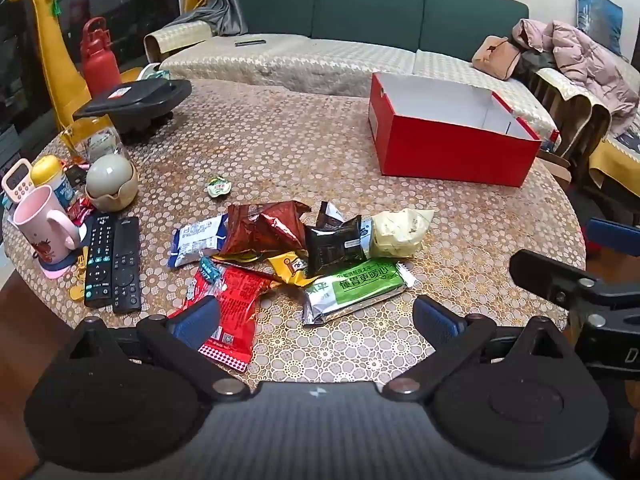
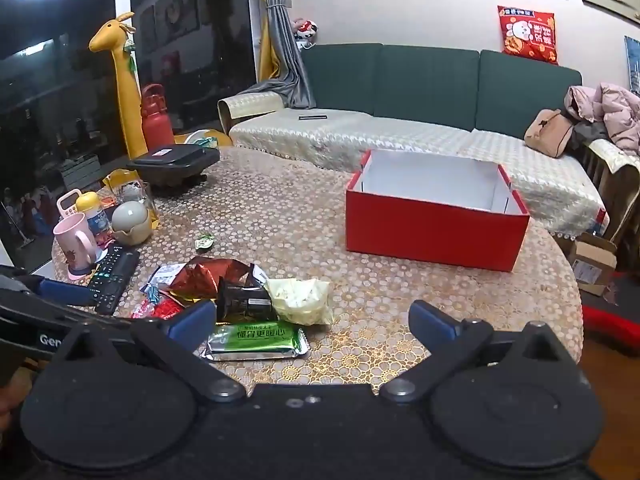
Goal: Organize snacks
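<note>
Several snack packets lie in a heap on the round patterned table (image 1: 280, 140): a green and silver packet (image 1: 356, 286) (image 2: 256, 338), a black one (image 1: 334, 246) (image 2: 244, 300), a pale yellow bag (image 1: 400, 230) (image 2: 302, 300), a brown foil bag (image 1: 260, 228) (image 2: 200, 276), a red packet (image 1: 232, 304), a white and blue one (image 1: 196, 240). A small sweet (image 1: 218, 186) (image 2: 205, 240) lies apart. An open red box (image 1: 452, 136) (image 2: 434, 212) stands empty behind. My left gripper (image 1: 316, 320) hovers open over the near packets. My right gripper (image 2: 312, 320) is open too, above the green packet.
At the table's left are a pink mug (image 1: 44, 226), two black remotes (image 1: 114, 264), a round beige pot (image 1: 112, 182), a yellow-capped bottle (image 1: 52, 176) and a black appliance (image 1: 136, 102). A sofa (image 1: 320, 52) with a bag and coat runs behind. A cardboard box (image 2: 592, 262) sits on the floor.
</note>
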Motion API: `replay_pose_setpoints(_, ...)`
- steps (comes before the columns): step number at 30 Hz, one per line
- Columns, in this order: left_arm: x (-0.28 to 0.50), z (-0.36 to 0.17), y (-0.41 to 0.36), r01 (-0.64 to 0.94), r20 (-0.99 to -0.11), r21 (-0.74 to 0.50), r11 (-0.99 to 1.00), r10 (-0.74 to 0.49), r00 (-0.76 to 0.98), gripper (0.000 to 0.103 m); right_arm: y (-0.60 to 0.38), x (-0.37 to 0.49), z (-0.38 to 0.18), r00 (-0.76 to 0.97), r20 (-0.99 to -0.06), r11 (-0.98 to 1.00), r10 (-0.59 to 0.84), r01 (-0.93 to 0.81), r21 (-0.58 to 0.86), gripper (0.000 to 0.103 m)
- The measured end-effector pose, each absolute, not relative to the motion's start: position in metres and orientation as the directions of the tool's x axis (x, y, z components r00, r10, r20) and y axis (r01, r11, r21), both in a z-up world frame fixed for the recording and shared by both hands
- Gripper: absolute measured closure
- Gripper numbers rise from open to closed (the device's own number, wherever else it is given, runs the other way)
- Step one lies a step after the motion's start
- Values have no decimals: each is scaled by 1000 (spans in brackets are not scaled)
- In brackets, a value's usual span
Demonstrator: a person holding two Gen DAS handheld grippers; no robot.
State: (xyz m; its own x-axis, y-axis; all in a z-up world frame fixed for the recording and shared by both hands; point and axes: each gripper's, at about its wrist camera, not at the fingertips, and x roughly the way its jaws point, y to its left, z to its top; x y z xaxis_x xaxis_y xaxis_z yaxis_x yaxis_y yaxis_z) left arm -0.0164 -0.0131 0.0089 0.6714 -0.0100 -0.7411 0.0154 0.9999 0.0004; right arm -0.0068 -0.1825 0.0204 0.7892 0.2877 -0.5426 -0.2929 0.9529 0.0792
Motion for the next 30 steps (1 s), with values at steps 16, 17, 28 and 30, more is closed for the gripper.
replay_pose_setpoints(16,-19,9,-16,40,-729,2,999,-26,684,0,-184,-9,23,807,-524,959,272,-274,75,0)
replay_pose_setpoints(17,-20,9,-17,40,-729,2,999,-26,684,0,-185,-9,23,809,-522,960,269,-272,71,0)
replay_pose_setpoints(28,-20,9,-20,44,-724,7,999,-25,689,0,-187,-8,23,813,-522,963,257,-260,69,0)
replay_pose_setpoints(30,-20,9,-20,45,-722,7,999,-26,691,0,-187,-8,24,814,-522,964,256,-258,71,0)
